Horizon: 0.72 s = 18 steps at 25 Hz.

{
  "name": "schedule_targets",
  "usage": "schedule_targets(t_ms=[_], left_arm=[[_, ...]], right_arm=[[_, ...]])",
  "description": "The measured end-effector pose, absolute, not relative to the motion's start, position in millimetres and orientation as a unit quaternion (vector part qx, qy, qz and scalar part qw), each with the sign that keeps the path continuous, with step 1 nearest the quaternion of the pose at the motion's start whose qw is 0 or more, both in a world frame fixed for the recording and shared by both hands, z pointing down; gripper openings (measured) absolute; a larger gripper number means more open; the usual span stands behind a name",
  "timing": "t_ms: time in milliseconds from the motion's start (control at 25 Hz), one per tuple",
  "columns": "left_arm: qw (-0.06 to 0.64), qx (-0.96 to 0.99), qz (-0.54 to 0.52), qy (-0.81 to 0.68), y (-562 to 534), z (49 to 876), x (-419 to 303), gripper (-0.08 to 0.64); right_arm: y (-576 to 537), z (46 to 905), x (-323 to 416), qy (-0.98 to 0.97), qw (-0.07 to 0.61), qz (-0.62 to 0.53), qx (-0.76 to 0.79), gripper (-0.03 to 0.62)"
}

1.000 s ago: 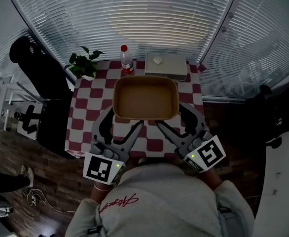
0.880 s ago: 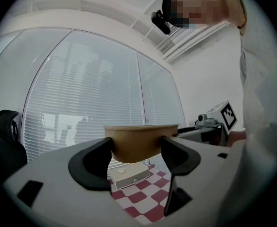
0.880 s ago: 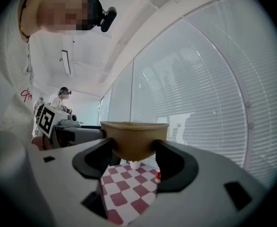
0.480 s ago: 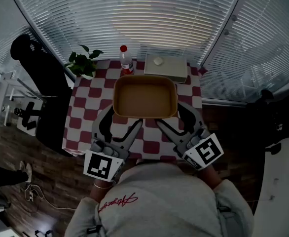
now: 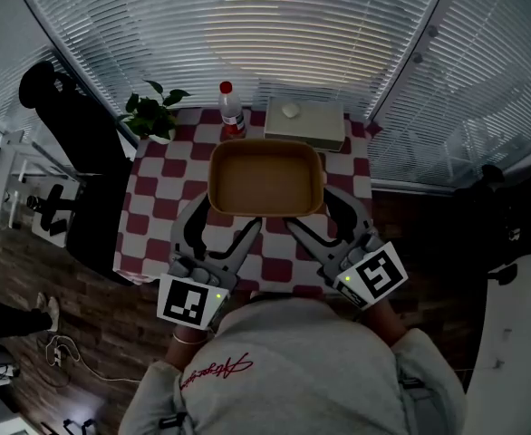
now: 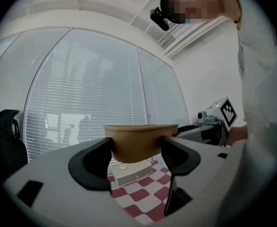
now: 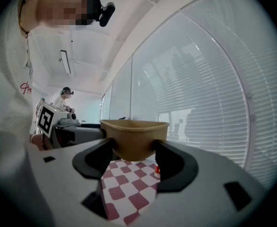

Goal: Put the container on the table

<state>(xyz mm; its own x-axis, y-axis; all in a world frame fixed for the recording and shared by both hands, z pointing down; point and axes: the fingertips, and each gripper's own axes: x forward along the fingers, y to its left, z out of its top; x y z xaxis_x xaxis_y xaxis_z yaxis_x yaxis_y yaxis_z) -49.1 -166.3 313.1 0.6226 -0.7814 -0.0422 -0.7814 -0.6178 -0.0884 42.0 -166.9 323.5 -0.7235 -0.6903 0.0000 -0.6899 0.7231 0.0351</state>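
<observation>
An empty brown container (image 5: pixel 265 178) hangs above the red-and-white checkered table (image 5: pixel 157 208), carried by both grippers. My left gripper (image 5: pixel 218 221) is shut on its near left end, and my right gripper (image 5: pixel 318 217) is shut on its near right end. In the left gripper view the container (image 6: pixel 141 143) sits between the dark pads (image 6: pixel 95 161), well above the table. The right gripper view shows the same container (image 7: pixel 134 138) clamped between that gripper's pads (image 7: pixel 174 167), with the checkered cloth below it.
At the table's far edge stand a potted plant (image 5: pixel 153 116), a red-capped bottle (image 5: pixel 232 112) and a white box (image 5: pixel 305 123). A black chair (image 5: pixel 75 157) stands left of the table. Window blinds run behind and to the right.
Both grippers keep the same hold on the container. It has sunk very slightly on the right side; otherwise nothing has visibly moved.
</observation>
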Motion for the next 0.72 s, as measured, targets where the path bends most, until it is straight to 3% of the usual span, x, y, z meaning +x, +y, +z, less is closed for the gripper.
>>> schedule_targets(t_ms=[720], left_arm=[[0.039,-0.895,-0.019,0.443,-166,334,-54,0.322]], right_arm=[[-168,347,37,-0.930,0.019,0.000,0.367,0.287]])
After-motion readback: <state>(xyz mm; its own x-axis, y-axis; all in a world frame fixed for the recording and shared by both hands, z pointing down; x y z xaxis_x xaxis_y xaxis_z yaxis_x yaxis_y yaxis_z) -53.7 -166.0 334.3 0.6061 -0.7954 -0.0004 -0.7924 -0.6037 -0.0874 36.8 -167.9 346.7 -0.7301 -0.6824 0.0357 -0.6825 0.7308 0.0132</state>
